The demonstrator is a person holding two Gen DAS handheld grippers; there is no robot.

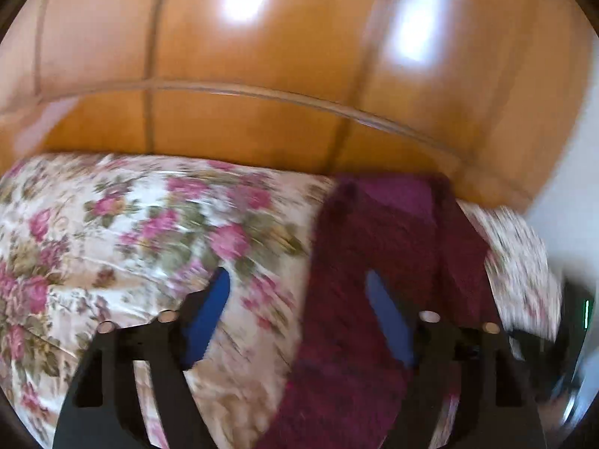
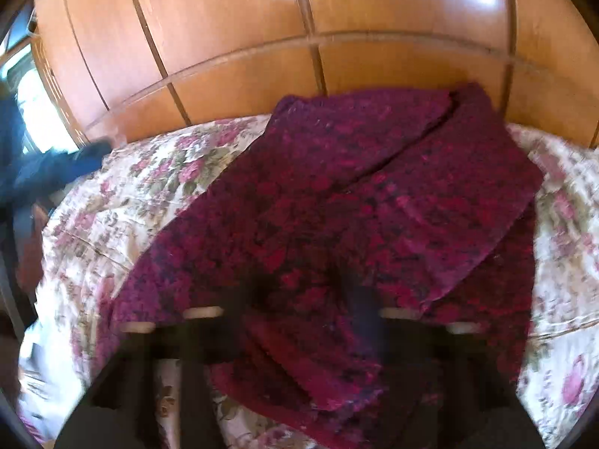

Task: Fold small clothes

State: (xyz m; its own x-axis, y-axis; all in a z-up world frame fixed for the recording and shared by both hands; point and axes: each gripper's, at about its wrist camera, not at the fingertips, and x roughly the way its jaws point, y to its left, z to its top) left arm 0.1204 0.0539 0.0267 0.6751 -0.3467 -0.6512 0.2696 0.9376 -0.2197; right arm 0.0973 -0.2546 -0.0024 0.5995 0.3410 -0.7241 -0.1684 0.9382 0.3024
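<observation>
A dark red and purple patterned garment [image 2: 367, 202] lies on the floral bedspread [image 2: 123, 205], folded over itself with a diagonal crease. In the left wrist view it [image 1: 359, 299] lies right of centre. My left gripper [image 1: 299, 299] is open above the bed, its blue-padded fingers [image 1: 209, 314] wide apart, the right one over the garment's edge. My right gripper [image 2: 303, 295] hovers low over the near part of the garment; its fingers are blurred and stand apart, with cloth showing between them.
A wooden panelled wardrobe [image 2: 337, 30] stands right behind the bed. A dark blue cloth [image 2: 48, 172] lies at the bed's left edge, near a bright window [image 2: 33, 112]. A white wall [image 1: 576, 194] is at the right.
</observation>
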